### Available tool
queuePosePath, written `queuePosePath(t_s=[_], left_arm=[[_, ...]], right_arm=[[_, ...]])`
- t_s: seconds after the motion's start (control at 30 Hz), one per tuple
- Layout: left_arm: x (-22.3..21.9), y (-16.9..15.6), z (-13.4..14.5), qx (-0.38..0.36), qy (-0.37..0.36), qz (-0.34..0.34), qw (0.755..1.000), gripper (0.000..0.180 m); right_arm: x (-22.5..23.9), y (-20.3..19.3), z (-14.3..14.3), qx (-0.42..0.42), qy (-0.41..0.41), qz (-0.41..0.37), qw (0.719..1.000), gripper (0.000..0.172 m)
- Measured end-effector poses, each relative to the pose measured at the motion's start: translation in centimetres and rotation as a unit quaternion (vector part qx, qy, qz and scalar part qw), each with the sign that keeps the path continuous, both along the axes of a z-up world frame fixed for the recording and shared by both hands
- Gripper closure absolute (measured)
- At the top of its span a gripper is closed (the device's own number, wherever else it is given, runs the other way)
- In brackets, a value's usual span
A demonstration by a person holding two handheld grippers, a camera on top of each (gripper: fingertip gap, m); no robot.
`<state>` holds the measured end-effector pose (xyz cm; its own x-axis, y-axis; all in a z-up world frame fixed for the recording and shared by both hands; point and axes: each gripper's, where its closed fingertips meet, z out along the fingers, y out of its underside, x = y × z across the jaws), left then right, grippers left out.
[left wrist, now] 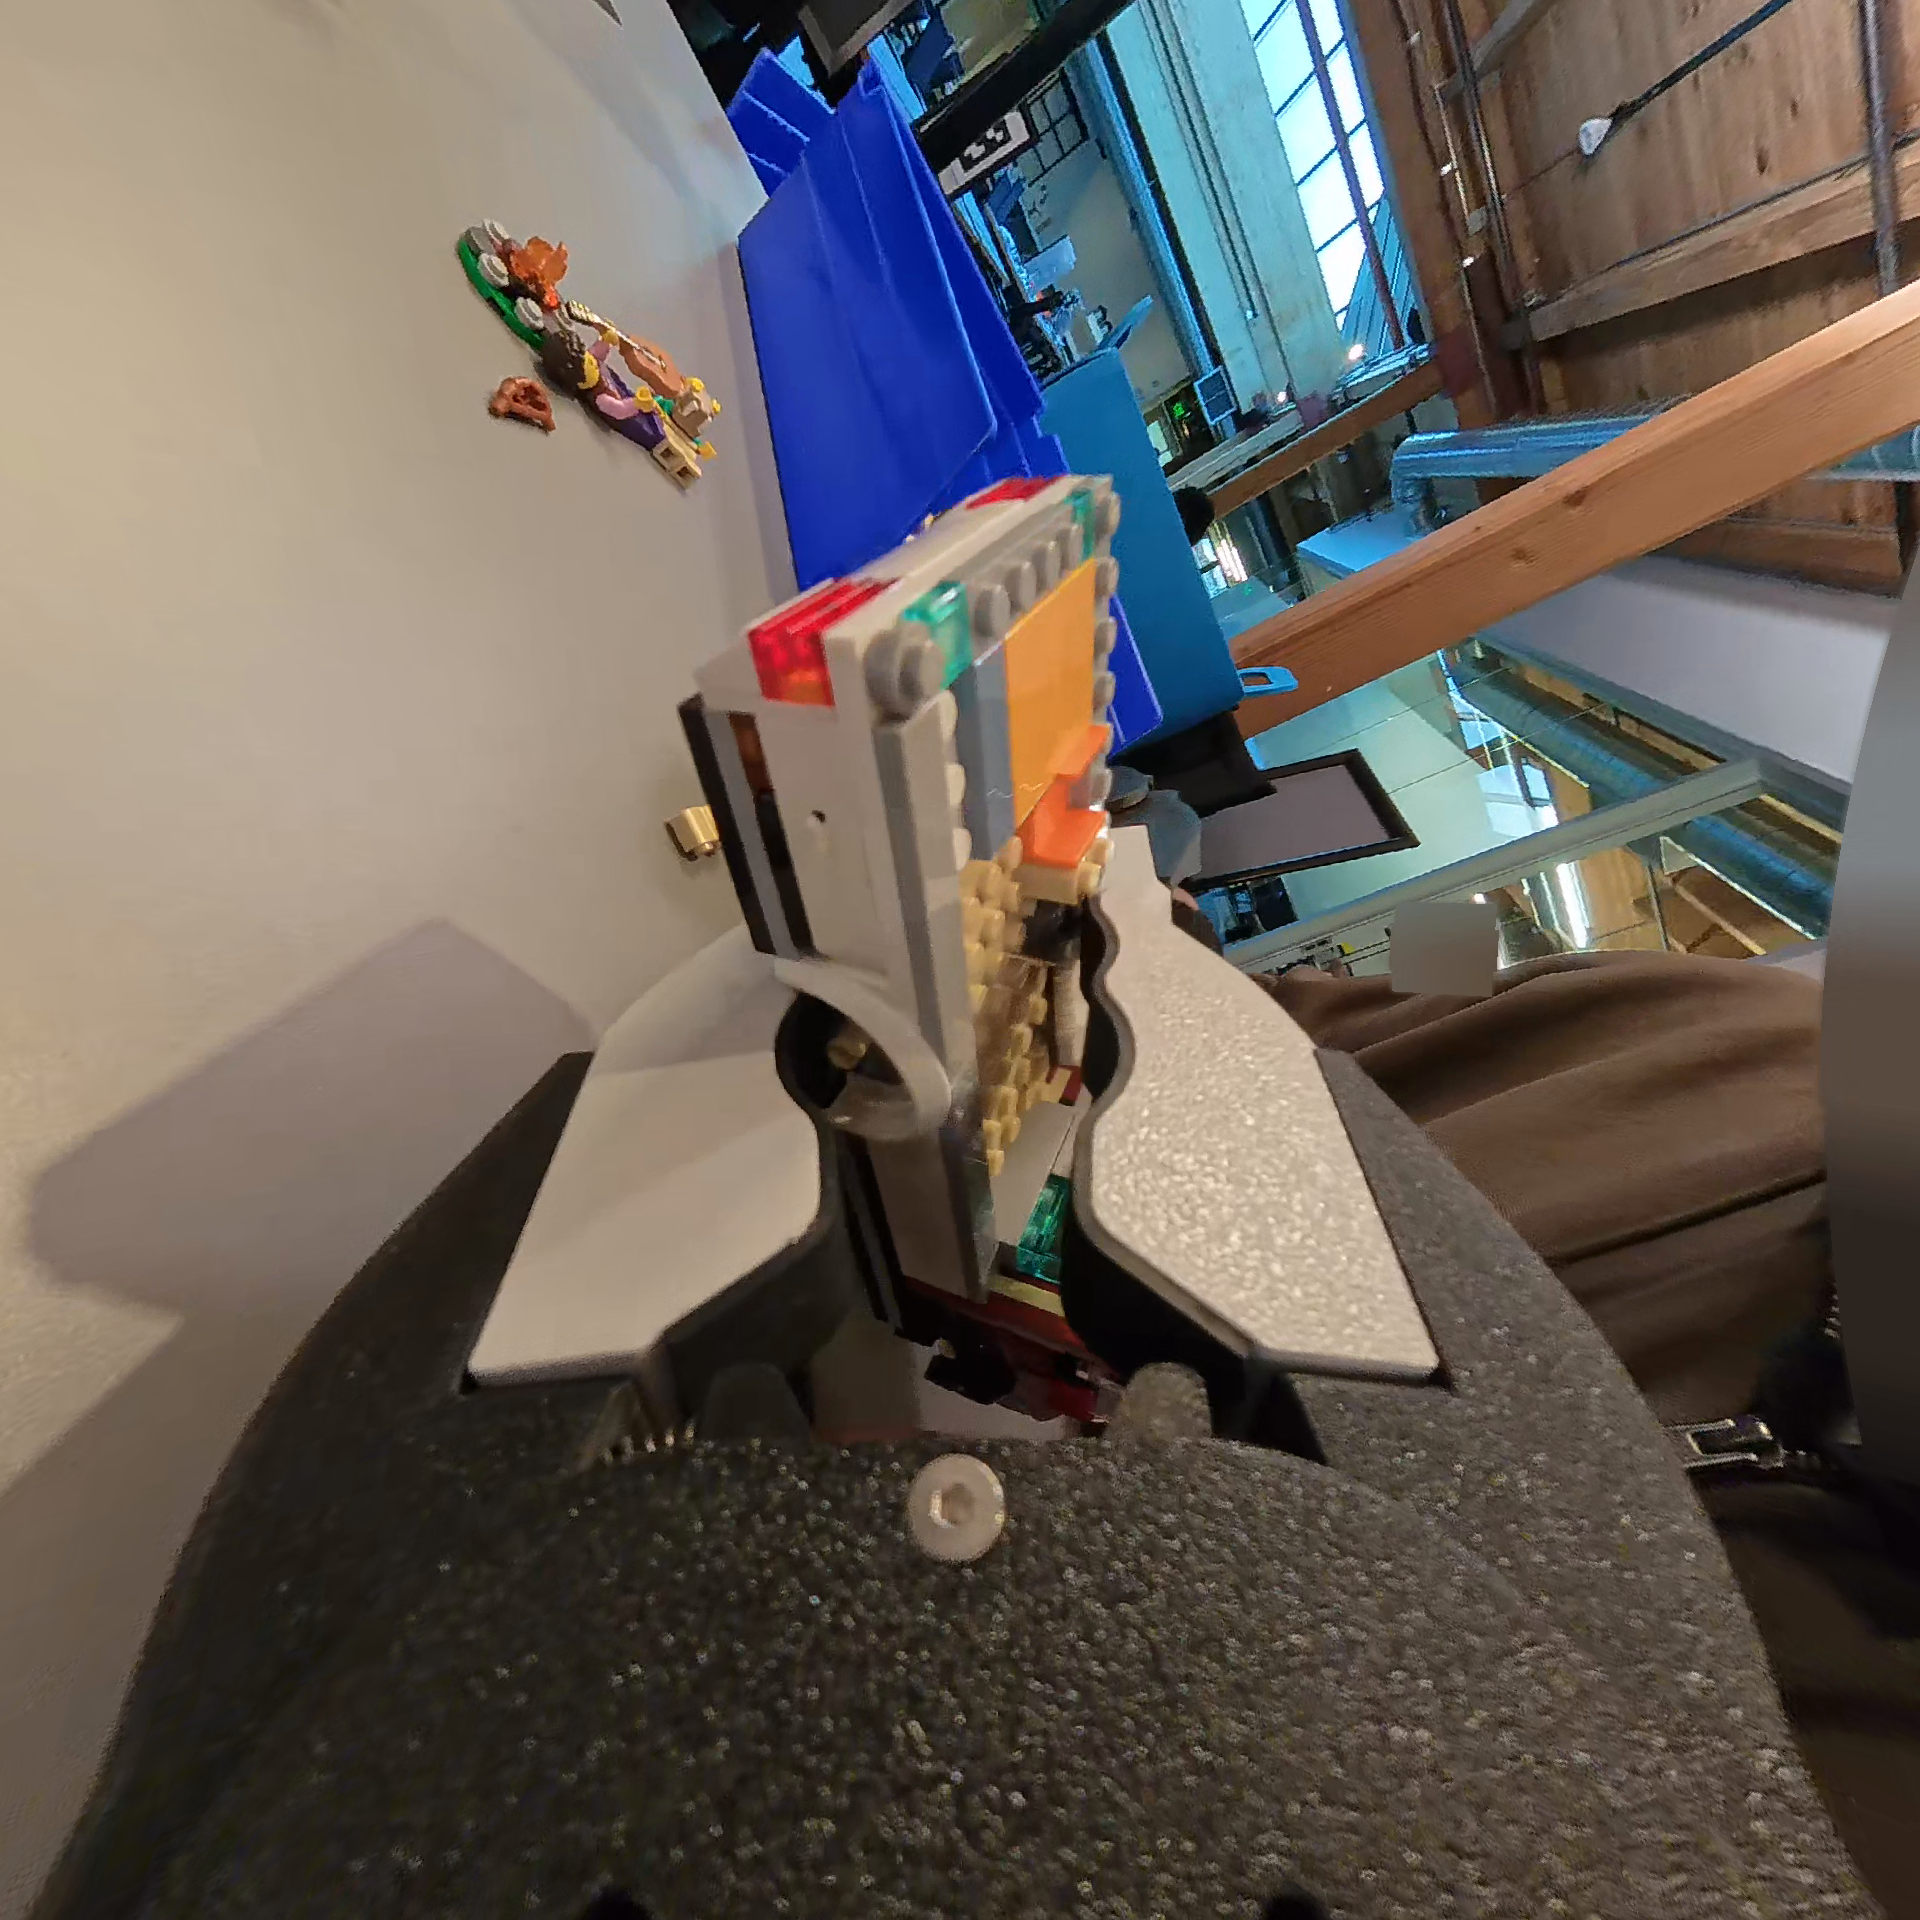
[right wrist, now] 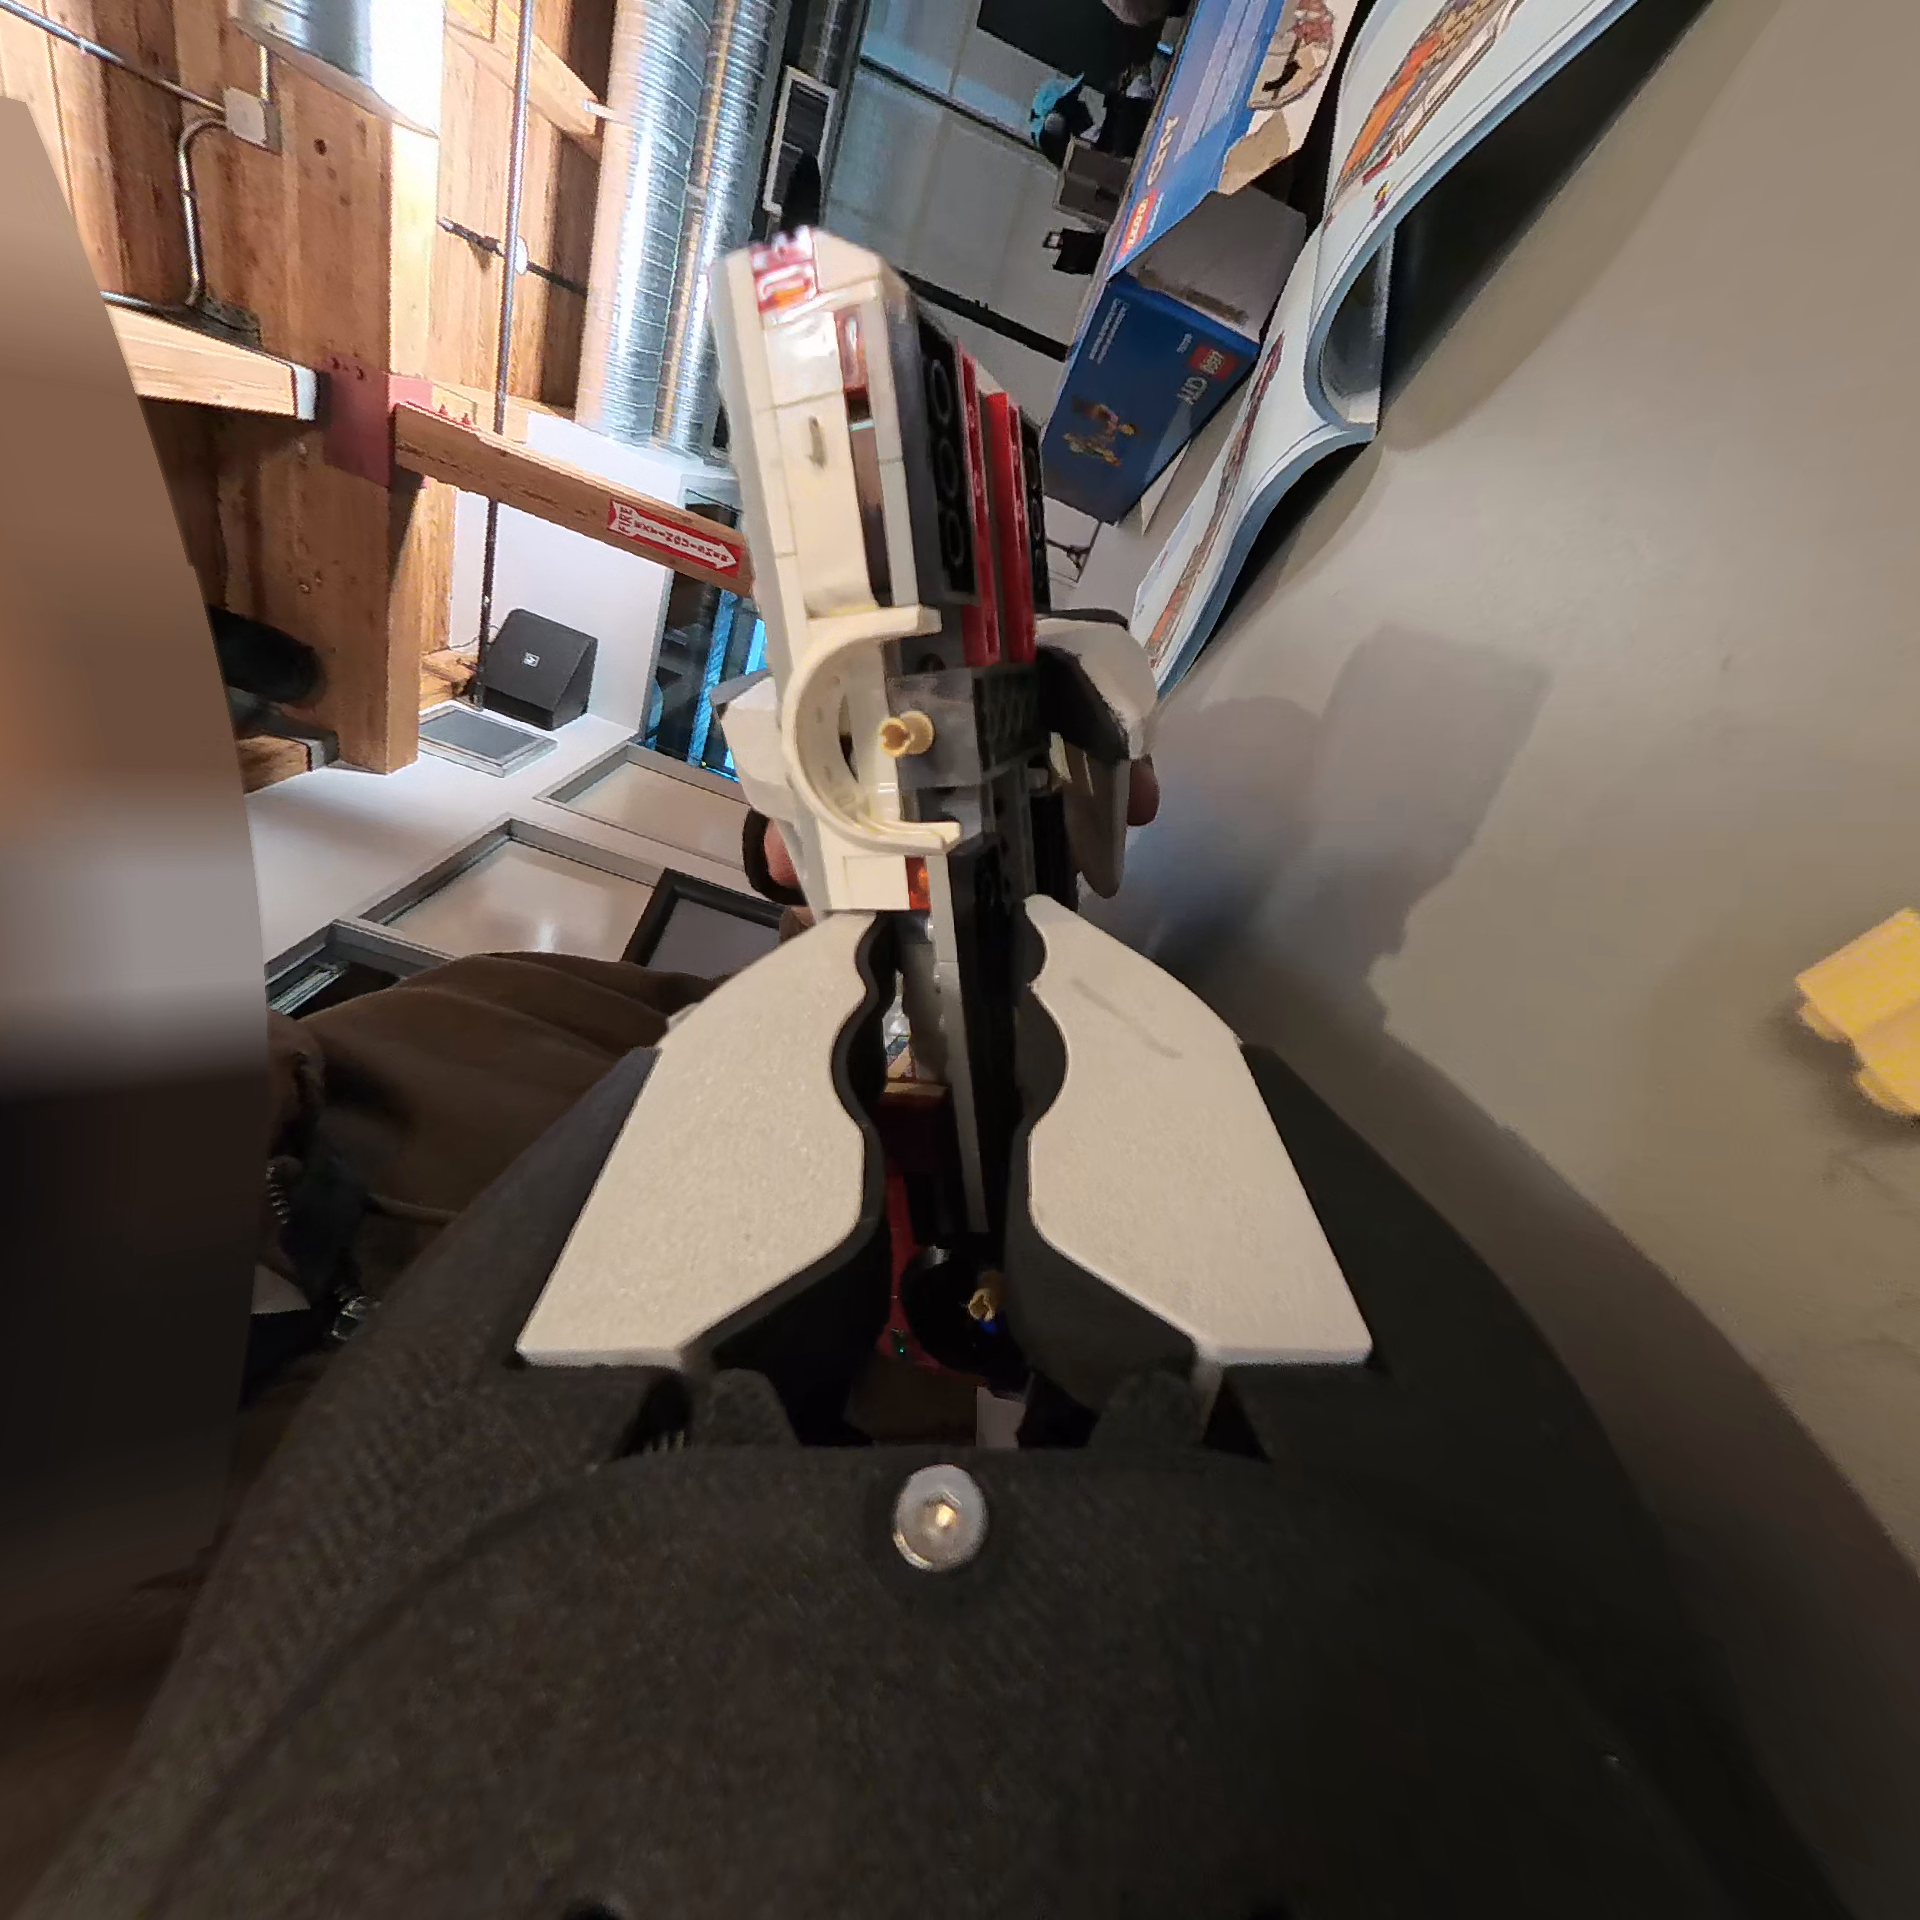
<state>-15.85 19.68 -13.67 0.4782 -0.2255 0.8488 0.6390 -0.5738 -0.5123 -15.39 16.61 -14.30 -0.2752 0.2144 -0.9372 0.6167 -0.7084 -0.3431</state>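
Left gripper (left wrist: 977, 997): clamped on brick model (left wrist: 914, 790), lifted off table (left wrist: 260, 623) | right gripper (right wrist: 951, 997): narrow, gripping the same model | advice: equal pressure, no twisting.

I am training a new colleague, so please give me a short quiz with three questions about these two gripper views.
1. True or false: the brick-built vehicle lies flat on the table.
2. What colour are the bins behind it?
3. Beside the open booklet stands: A) a blue box, B) a green bottle.

Key: 1 false, both the left gripper and the right gripper hold it up; 2 blue; 3 A, the blue box.
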Motion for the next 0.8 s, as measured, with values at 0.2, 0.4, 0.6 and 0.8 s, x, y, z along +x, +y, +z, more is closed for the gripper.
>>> queuePosePath(t_s=[0.2, 0.4, 0.6, 0.8], left_arm=[[0.04, -0.14, 0.17, 0.0, 0.006, 0.003, 1.0, 0.134], [-0.08, -0.18, -0.02, -0.017, -0.032, 0.013, 0.999, 0.135], [-0.16, -0.21, -0.27, -0.01, -0.043, 0.028, 0.999, 0.136], [-0.26, -0.35, -0.69, -0.016, -0.033, 0.044, 0.998, 0.137]], right_arm=[[0.05, 0.03, 0.21, -0.003, 0.008, -0.005, 1.0, 0.151], [-0.01, 0.18, 0.16, 0.011, 0.011, -0.017, 1.0, 0.151], [0.0, 0.08, 0.07, 0.031, 0.013, -0.021, 0.999, 0.151], [-0.06, -0.28, -0.31, 0.049, 0.005, -0.017, 0.999, 0.15]])
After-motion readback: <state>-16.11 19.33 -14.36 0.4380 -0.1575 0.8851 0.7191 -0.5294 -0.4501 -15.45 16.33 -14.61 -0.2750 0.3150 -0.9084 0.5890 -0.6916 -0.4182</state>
